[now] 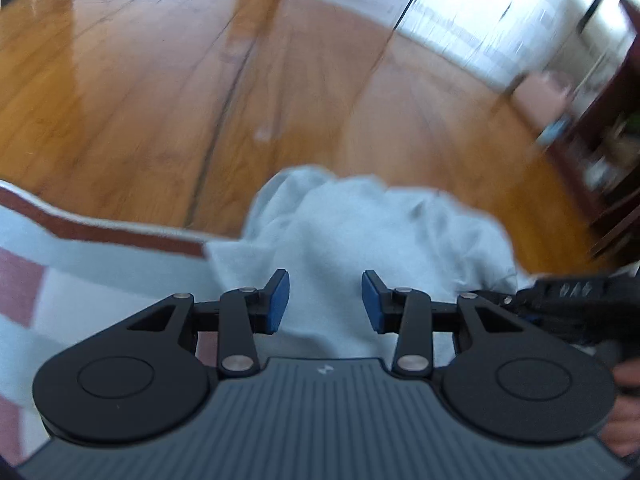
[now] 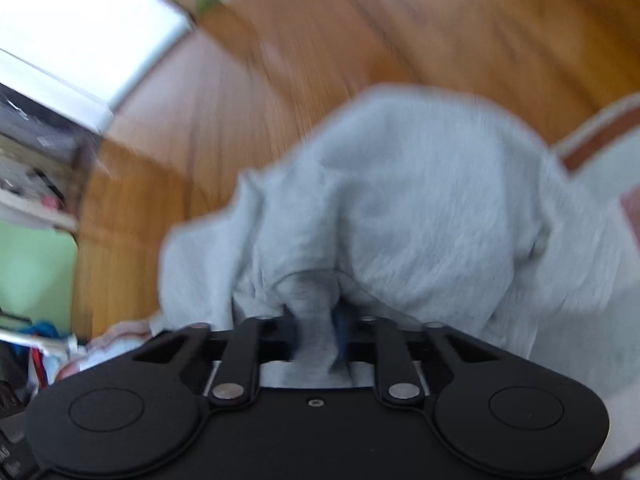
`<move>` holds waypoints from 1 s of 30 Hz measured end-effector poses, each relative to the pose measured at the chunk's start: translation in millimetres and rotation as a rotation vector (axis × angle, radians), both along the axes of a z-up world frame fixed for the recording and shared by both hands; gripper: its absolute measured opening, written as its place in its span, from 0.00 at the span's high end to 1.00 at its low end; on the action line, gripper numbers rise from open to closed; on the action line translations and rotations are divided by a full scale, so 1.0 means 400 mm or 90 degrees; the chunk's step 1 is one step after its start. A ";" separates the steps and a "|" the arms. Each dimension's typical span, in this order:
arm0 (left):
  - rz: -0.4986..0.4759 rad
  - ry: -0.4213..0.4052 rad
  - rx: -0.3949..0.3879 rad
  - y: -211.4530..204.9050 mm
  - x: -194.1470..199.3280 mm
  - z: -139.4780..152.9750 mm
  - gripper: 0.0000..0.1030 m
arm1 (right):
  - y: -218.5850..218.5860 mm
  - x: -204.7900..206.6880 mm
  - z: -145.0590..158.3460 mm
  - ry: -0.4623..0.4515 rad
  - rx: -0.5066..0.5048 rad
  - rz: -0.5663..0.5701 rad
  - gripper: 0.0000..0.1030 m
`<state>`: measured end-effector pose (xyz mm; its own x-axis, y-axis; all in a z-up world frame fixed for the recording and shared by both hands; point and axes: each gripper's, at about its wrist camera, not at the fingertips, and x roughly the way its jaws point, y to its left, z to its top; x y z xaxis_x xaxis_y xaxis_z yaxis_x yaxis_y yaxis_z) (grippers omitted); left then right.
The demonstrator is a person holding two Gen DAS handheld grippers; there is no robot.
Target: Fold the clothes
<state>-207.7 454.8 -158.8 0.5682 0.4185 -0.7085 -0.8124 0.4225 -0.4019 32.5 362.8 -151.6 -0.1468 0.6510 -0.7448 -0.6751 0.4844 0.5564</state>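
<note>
Grey sweatshirt [image 2: 420, 200] bunched on a checked blanket [image 1: 100, 256], spilling over its edge above the wood floor [image 1: 160, 80] | right tongs [image 2: 316, 336] clenched on a pinch of cloth | left tongs [image 1: 325, 300] spread wide, empty, over the fabric | judgement: left should grip a matching edge — then draw both apart evenly, slowly, keeping cloth off the floor.

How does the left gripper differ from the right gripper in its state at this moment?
The left gripper is open, its blue pads set apart with nothing between them; the right gripper is shut on a fold of the grey garment. The left gripper hangs over the cloth, while the right gripper's pads are mostly hidden by the cloth. Both have the same black linkage and point at the same garment.
</note>
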 end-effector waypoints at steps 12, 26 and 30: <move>-0.186 0.173 0.051 -0.069 0.193 -0.050 0.21 | -0.122 0.026 0.147 -0.227 0.212 -0.055 0.87; -0.117 0.281 0.266 -0.112 0.163 0.019 0.96 | -0.216 0.002 0.232 -0.350 0.227 -0.078 0.89; -0.109 0.278 0.288 -0.145 0.161 0.060 0.96 | -0.252 -0.021 0.260 -0.384 0.212 -0.081 0.90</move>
